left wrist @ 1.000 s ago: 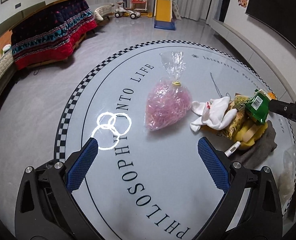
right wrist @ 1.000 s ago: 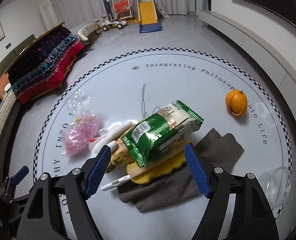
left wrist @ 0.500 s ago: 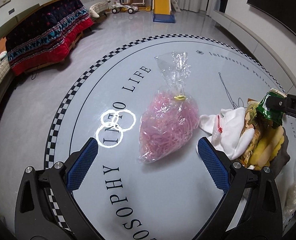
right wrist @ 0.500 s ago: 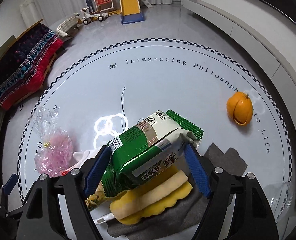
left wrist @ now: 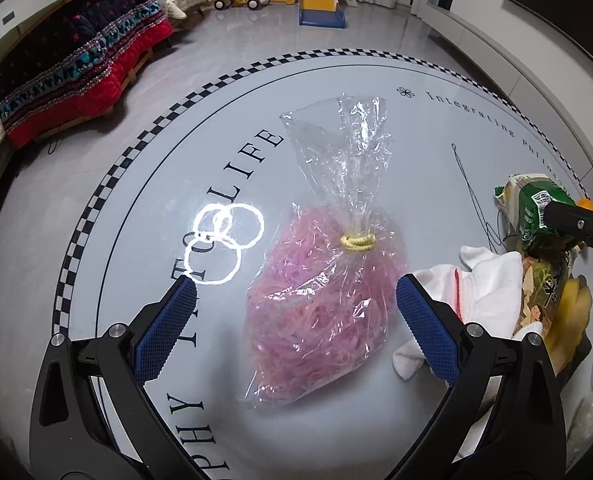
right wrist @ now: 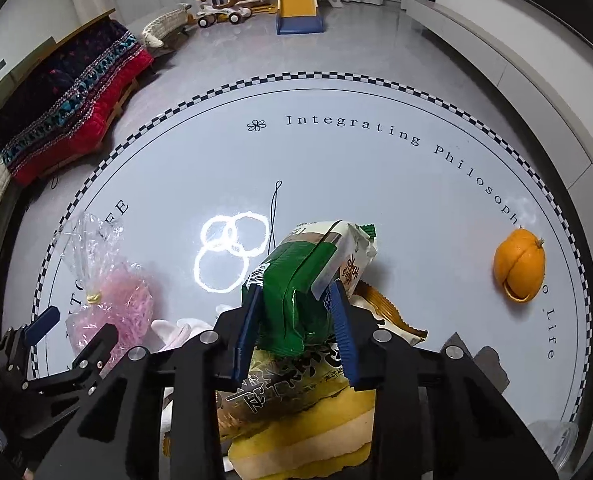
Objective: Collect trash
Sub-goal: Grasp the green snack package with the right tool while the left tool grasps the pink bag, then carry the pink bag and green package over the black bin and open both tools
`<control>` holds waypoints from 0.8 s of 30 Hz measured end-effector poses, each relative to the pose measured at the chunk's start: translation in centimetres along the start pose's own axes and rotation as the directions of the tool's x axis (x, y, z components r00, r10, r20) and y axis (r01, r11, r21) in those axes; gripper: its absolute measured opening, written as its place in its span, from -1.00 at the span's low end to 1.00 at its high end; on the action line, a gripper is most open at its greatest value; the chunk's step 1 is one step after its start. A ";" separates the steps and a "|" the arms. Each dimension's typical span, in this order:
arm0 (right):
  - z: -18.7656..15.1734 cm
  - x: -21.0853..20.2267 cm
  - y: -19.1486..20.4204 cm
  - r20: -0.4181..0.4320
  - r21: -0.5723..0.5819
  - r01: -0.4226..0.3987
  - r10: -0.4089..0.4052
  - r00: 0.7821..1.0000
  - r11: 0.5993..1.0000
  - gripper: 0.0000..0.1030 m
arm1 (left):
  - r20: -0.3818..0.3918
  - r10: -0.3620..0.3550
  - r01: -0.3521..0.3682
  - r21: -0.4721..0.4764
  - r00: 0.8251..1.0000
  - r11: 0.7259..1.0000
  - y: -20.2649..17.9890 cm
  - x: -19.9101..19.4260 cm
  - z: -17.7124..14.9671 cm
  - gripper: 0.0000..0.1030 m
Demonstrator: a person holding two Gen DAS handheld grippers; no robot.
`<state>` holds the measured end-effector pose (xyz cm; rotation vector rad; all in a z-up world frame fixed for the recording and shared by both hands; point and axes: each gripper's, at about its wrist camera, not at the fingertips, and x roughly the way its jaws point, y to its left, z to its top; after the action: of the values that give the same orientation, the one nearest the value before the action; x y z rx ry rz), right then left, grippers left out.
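A clear bag of pink shreds (left wrist: 320,304), tied with a yellow band, lies on the round white table (left wrist: 144,208). My left gripper (left wrist: 296,312) is open, its blue fingers either side of the bag, just above it. My right gripper (right wrist: 296,308) is shut on a green snack packet (right wrist: 296,292), also seen in the left wrist view (left wrist: 536,208). Under it lies a pile: a yellow-green packet (right wrist: 296,376), a yellow sponge (right wrist: 304,444), a white cloth (left wrist: 488,292) and a grey rag (right wrist: 480,364).
An orange peel (right wrist: 520,268) lies at the table's right edge. A clear plastic cup (right wrist: 552,440) sits at the near right. A thin black thread (right wrist: 274,208) lies mid-table. A red-blanketed sofa (left wrist: 72,72) and toys stand on the floor beyond.
My left gripper has moved forward until its fingers straddle the pink bag. My right gripper has closed on the green packet and tilted it up off the pile.
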<state>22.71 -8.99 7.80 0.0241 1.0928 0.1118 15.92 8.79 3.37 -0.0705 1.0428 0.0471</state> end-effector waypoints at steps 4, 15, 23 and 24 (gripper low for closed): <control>0.1 -1.2 -0.5 0.012 0.012 -0.046 0.046 0.999 0.999 -0.32 | -0.013 -0.033 0.033 -0.010 0.999 0.999 -0.2 0.8 -0.3 0.70; 0.1 -3.6 0.3 0.085 -0.002 -0.091 0.091 0.992 0.996 -0.35 | 0.019 -0.071 0.070 0.021 0.997 0.997 -1.5 -0.1 -1.2 -0.20; -1.8 -6.5 1.8 0.115 -0.040 -0.141 0.145 0.983 0.989 -0.38 | 0.110 -0.130 0.127 0.031 0.985 0.991 -0.9 -5.0 -3.5 -0.26; -2.1 -7.0 2.1 0.118 -0.045 -0.148 0.153 0.981 0.988 -0.38 | 0.112 -0.129 0.127 0.025 0.985 0.992 -0.6 -5.7 -3.9 -0.26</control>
<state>17.46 -7.71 13.15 0.0805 0.9664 0.2629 9.74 7.80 6.35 -0.1172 0.9227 -0.0744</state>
